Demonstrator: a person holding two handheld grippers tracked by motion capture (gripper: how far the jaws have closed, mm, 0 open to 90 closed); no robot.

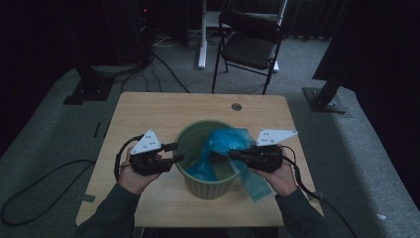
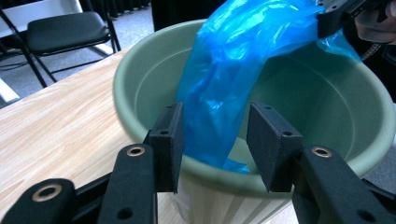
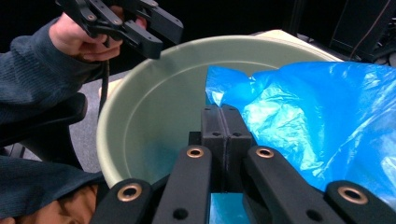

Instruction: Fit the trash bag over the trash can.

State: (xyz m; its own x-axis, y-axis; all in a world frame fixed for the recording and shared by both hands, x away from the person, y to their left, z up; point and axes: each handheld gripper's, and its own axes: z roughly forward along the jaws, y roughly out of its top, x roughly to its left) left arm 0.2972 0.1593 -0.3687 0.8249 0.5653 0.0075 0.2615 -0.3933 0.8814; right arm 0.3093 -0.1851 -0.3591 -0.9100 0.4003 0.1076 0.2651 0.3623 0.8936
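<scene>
A pale sage-green bin (image 1: 205,186) with faint vertical ribbing stands at the centre of the frame on a light wood-grain table (image 1: 148,111). A bright translucent blue plastic bag (image 1: 220,146) drapes over its right rim. At lower left and lower right, two black grippers (image 1: 173,152) (image 1: 233,154) each carry a white triangular plate with dark dots. The person's sleeves (image 1: 111,215) are dark grey-green. At upper centre, a black folding chair (image 1: 247,42) stands on grey carpet (image 1: 44,139).
</scene>
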